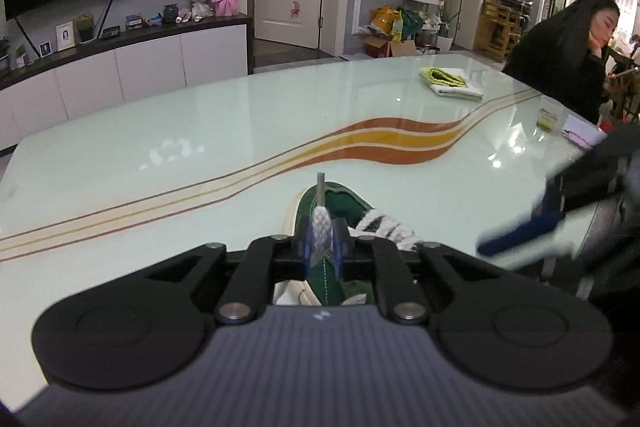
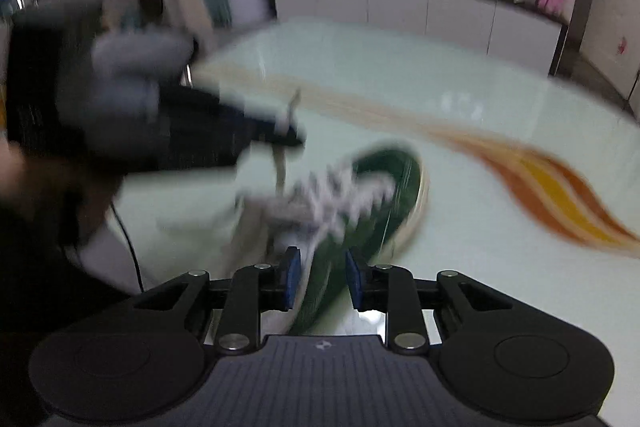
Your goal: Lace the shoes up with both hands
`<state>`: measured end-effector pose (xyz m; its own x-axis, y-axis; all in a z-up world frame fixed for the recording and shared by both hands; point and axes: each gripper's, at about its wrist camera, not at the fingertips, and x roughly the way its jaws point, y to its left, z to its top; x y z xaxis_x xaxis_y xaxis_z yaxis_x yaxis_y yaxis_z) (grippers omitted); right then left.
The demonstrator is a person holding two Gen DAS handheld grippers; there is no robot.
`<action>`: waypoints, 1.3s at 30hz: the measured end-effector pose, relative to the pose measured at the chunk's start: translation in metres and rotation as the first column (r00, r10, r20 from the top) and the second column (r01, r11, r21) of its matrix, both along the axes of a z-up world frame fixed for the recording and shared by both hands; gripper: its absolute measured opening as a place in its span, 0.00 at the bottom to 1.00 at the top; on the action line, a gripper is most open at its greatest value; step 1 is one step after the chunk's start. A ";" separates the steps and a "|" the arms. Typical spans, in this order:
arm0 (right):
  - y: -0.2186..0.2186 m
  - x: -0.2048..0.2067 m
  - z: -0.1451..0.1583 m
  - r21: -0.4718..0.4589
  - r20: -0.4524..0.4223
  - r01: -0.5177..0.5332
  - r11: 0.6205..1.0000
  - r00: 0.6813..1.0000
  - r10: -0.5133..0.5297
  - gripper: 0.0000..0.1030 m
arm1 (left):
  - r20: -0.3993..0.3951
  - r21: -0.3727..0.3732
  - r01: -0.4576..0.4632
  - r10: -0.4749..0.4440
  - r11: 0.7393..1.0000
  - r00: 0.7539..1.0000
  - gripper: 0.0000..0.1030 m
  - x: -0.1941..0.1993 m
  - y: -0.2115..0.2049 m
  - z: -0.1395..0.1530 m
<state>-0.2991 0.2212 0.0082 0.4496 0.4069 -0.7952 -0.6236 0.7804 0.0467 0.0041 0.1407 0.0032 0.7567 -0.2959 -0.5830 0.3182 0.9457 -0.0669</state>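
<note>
A green shoe (image 2: 372, 195) with white lacing lies on the pale glass table (image 1: 160, 163), its long axis running away from me, toe at the far end. My left hand-held gripper (image 1: 322, 247) is pinched tight on a white lace end (image 1: 321, 223), the grey tip standing up just above the shoe. My right hand-held gripper (image 2: 322, 279) hovers empty, moderately parted, over the shoe's near end, blurred. The left is nearer the lace; the right must likely reach leftward to take it.
</note>
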 end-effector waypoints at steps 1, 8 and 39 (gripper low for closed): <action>0.000 0.002 -0.003 0.002 -0.023 -0.004 1.000 1.000 0.004 0.27 | 0.000 -0.006 0.007 -0.007 1.000 1.000 0.13 -0.001 -0.001 0.001; -0.011 0.013 -0.011 0.064 -0.080 0.019 0.998 0.997 -0.013 0.20 | -0.013 0.022 0.123 -0.123 0.992 0.992 0.14 -0.004 -0.023 0.006; -0.010 0.071 -0.010 0.292 -0.151 0.194 0.937 0.976 -0.156 0.12 | -0.040 0.112 0.040 -0.036 0.993 0.999 0.60 -0.011 0.004 -0.011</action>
<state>-0.2285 0.2111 -0.0018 0.4419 0.5607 -0.7003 -0.4526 0.8133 0.3656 -0.0067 0.1445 -0.0074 0.7228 -0.2550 -0.6422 0.3536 0.9350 0.0267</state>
